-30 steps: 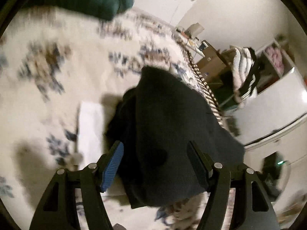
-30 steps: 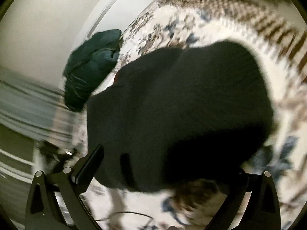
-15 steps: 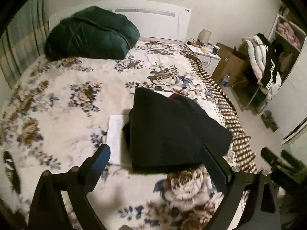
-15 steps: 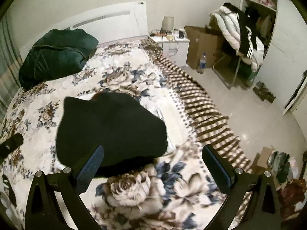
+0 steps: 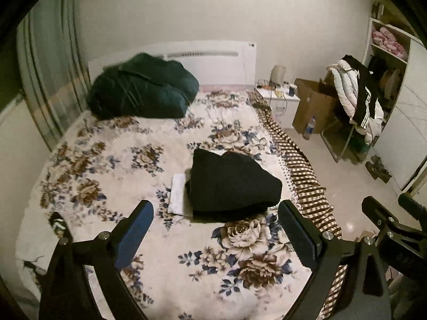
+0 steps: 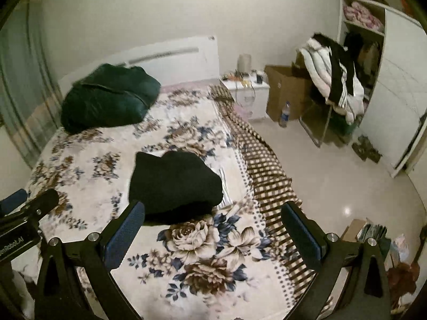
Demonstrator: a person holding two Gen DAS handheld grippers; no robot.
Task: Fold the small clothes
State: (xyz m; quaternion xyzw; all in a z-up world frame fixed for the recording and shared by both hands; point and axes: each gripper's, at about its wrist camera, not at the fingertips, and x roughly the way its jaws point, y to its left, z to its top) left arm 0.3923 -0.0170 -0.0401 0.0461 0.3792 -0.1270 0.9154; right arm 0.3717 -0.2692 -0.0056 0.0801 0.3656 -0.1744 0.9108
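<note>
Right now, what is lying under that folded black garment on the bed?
A flat white cloth sticks out beneath the folded black garment, on the floral blanket. How far it extends underneath is covered.

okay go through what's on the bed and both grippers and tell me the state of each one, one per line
Left gripper: open, holding nothing, above the bed.
Right gripper: open, holding nothing.
Black garment: folded, lying on the floral blanket.
White cloth: flat, partly under the black garment.
Dark green bundle: heaped near the headboard.
Wardrobe: door open, shelves showing.
</note>
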